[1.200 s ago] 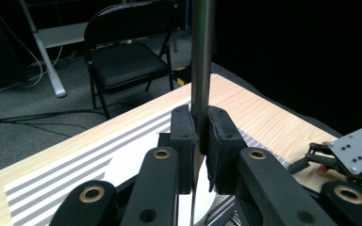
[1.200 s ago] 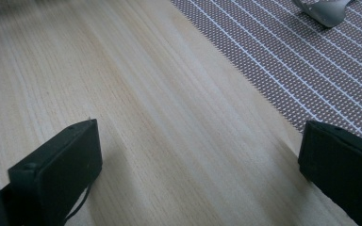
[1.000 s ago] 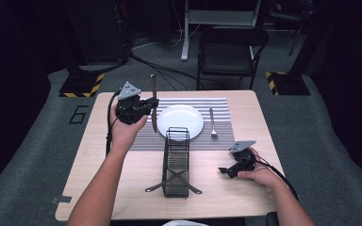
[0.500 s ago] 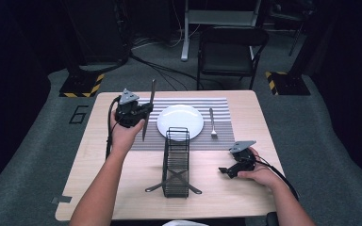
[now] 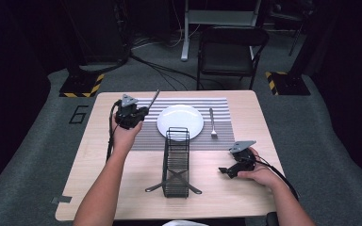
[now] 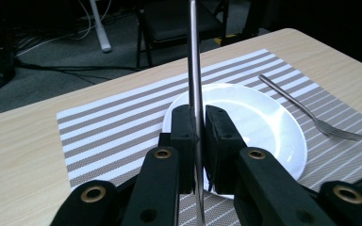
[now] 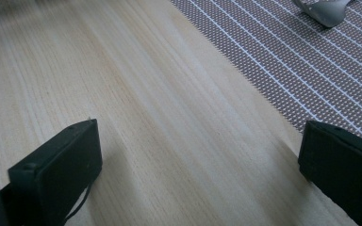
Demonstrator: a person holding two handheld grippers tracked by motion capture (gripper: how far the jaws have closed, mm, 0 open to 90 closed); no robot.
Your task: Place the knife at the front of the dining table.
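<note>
Now knife (image 5: pixel 153 100) tilted toward plate (image 5: pixel 180 121)

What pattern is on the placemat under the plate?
Grey and white stripes on the placemat, clearest in the left gripper view.

A slim metal knife (image 6: pixel 194 70) stands nearly upright, pinched between the left gripper's (image 6: pixel 197 136) black jaws, gleaming, its upper end leaning a little toward the white plate (image 5: pixel 180 121). It is lifted clear above the striped placemat's (image 5: pixel 146 139) left part.
</note>
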